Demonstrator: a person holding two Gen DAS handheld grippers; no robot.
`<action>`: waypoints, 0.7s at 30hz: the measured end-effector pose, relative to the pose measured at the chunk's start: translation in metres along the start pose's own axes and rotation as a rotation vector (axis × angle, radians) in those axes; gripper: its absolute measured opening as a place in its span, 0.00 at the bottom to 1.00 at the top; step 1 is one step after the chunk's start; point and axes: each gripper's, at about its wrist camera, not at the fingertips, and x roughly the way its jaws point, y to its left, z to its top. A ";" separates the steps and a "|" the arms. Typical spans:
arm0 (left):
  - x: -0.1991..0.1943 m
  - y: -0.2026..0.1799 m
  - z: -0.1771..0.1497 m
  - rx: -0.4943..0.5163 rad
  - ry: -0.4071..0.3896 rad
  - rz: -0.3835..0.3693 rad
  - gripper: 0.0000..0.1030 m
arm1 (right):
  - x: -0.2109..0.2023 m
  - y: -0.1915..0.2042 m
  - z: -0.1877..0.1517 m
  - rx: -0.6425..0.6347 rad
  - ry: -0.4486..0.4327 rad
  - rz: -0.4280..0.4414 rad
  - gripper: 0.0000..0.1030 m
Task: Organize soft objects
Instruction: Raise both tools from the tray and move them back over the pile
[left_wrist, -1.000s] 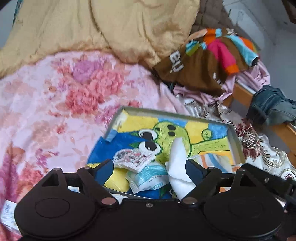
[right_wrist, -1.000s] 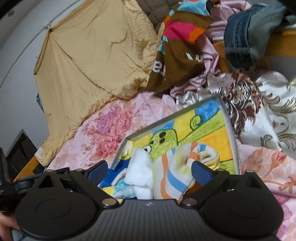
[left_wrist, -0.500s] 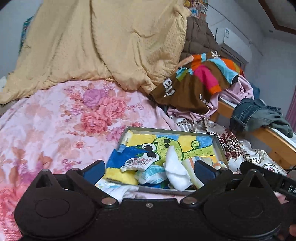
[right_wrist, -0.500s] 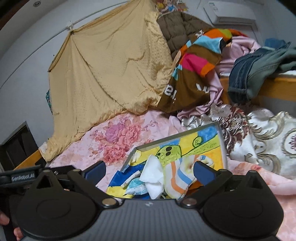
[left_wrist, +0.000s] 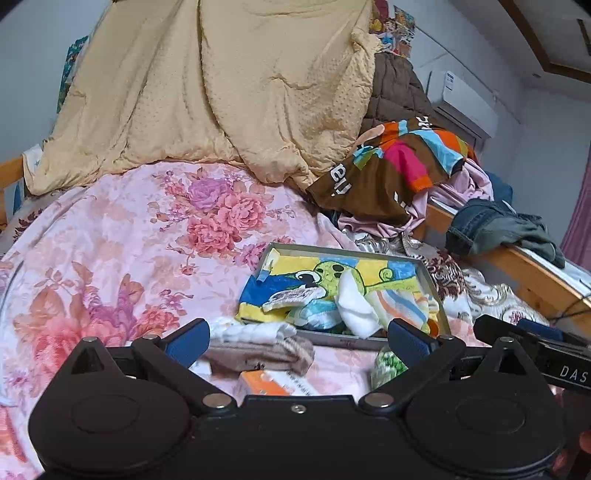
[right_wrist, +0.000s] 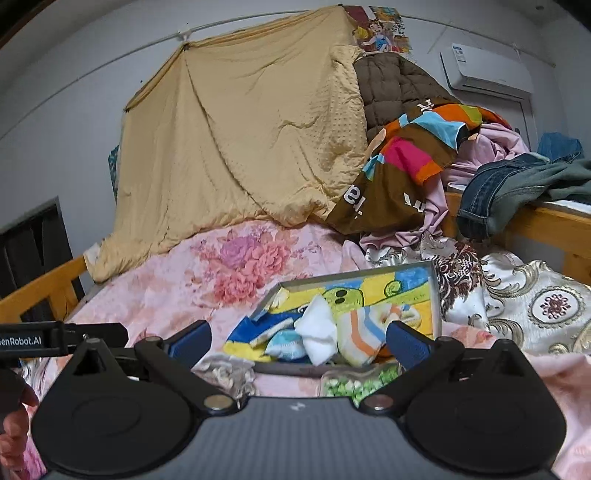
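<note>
A shallow grey tray (left_wrist: 430, 286) with a yellow, blue and green cartoon lining lies on the floral bed; it also shows in the right wrist view (right_wrist: 437, 295). In it lie a white sock (left_wrist: 352, 306), a striped sock (left_wrist: 400, 304) and small blue and patterned pieces (left_wrist: 295, 297). In front of the tray lie a beige sock (left_wrist: 266, 356), a white sock (left_wrist: 251, 330), an orange packet (left_wrist: 260, 384) and a green-dotted item (left_wrist: 388, 363). My left gripper (left_wrist: 297, 339) is open and empty above these. My right gripper (right_wrist: 297, 338) is open and empty, short of the tray.
A yellow quilt (left_wrist: 229, 92) hangs at the back. A pile of clothes (left_wrist: 399, 166) with a brown multicoloured garment sits at the back right. Jeans (left_wrist: 491, 225) hang over the wooden bed rail (left_wrist: 535, 273). The pink floral cover (left_wrist: 122, 240) spreads to the left.
Both grippers have pulled back and up from the tray, so it looks smaller and farther. The loose socks and packets in front of the tray have come into view. Both stay open.
</note>
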 end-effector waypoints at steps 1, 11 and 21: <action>-0.004 0.002 -0.003 0.007 -0.001 0.002 0.99 | -0.004 0.004 -0.003 -0.005 0.005 -0.014 1.00; -0.035 0.021 -0.036 0.049 0.003 -0.020 0.99 | -0.030 0.015 -0.029 -0.010 0.059 -0.123 1.00; -0.034 0.033 -0.068 0.066 0.174 0.011 0.99 | -0.050 0.015 -0.055 0.042 0.169 -0.191 1.00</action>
